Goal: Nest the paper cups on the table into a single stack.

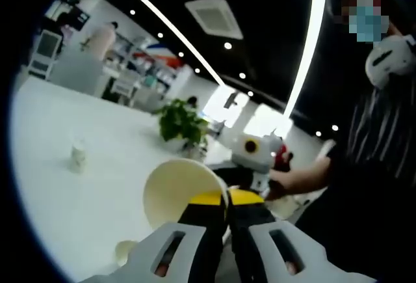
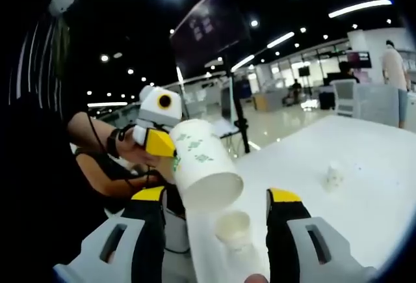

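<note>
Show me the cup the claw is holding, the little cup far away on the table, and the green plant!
Held paper cup [image 2: 203, 166], right gripper view, on its printed side wall.
Far little cup [image 2: 334, 175], right gripper view, on its side.
Green plant [image 1: 181, 121], left gripper view, on its leaves.

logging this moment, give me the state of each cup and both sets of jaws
held paper cup: lifted off the table, tilted, pinched at the rim by the left gripper
cup near the right gripper: upright on the table
far cup: standing on the table, apart
right gripper: jaws open, empty
</note>
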{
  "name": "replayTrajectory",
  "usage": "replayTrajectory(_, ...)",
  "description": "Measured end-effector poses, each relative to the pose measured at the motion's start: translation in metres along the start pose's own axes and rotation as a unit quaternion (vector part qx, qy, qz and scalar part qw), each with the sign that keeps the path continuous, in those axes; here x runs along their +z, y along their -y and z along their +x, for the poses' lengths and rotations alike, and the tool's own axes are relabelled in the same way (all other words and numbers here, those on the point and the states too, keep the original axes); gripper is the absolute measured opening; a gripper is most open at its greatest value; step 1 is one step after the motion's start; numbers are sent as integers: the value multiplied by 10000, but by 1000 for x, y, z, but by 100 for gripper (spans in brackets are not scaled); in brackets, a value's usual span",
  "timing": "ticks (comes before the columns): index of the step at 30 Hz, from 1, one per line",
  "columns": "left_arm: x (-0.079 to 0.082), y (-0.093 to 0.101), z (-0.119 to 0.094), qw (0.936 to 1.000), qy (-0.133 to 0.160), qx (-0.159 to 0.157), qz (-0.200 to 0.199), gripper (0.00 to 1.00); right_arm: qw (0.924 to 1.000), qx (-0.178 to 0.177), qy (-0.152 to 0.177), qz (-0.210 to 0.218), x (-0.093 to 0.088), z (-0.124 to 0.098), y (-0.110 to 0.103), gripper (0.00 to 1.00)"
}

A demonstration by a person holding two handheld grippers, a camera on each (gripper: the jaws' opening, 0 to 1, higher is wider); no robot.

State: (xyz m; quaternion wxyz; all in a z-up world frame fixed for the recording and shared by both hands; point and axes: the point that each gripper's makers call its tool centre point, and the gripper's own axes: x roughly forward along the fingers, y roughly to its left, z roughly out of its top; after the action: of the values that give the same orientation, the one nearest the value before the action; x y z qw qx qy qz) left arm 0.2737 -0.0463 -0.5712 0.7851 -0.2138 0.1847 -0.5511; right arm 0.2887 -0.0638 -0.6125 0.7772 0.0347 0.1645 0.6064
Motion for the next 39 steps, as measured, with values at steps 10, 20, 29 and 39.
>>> replayTrajectory(10, 9, -19, -19, 9987, -292, 299, 283, 0, 9983, -567, 119, 119, 0, -24, 26, 71)
replayTrajectory(20, 1, -30, -30, 9960, -563, 562, 408, 0, 9908, -1293, 221, 339, -4, -44, 61, 77)
replayTrajectory(29, -22, -40, -37, 9855, -1266, 819, 779, 0, 9826, -1812, 364, 199, 8, -54, 84, 90)
replayTrajectory(39, -50, -50, -36, 9605, -2183, 976, 1421, 0, 9755, -2169, 373, 55, 9, -61, 99, 100)
